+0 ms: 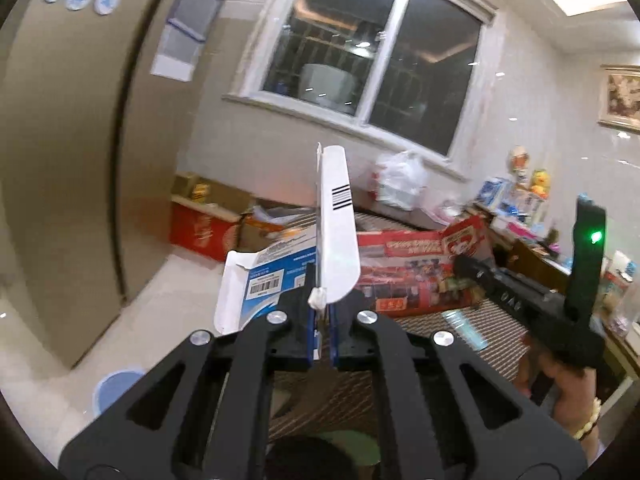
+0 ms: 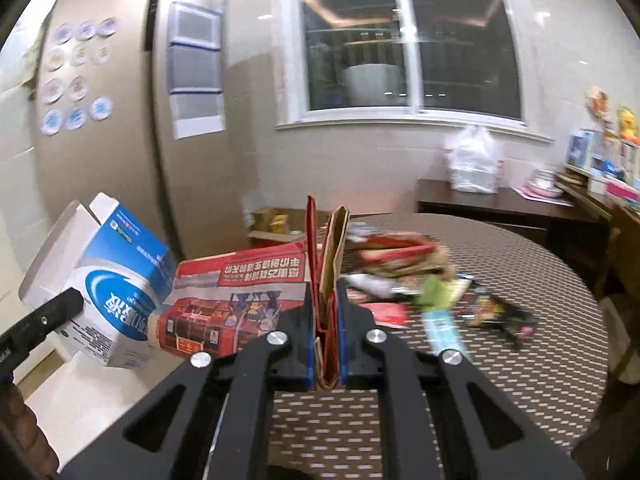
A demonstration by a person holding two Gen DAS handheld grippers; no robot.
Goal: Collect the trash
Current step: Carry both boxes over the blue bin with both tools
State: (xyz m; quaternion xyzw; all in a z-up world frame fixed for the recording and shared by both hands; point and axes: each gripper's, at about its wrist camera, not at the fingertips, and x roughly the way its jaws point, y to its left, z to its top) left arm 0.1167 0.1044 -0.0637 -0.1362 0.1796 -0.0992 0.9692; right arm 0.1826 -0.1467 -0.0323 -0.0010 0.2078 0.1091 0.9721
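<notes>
My left gripper [image 1: 322, 308] is shut on a flap of a blue and white carton [image 1: 264, 280] and holds it in the air past the table's left edge; the carton also shows in the right wrist view [image 2: 112, 288]. My right gripper [image 2: 326, 320] is shut on a cardboard flap of a large red printed box [image 2: 240, 296], lifted over the table's near left side; the box also shows in the left wrist view [image 1: 416, 276]. Loose wrappers [image 2: 440, 292] lie on the round table [image 2: 520, 320] beyond the box.
A tall beige fridge [image 2: 120, 120] stands at the left. Cardboard boxes [image 1: 208, 216] sit on the floor under the window. A blue bin [image 1: 116, 392] is on the floor at the lower left. A white plastic bag [image 2: 476, 164] sits on a dark sideboard [image 2: 500, 200].
</notes>
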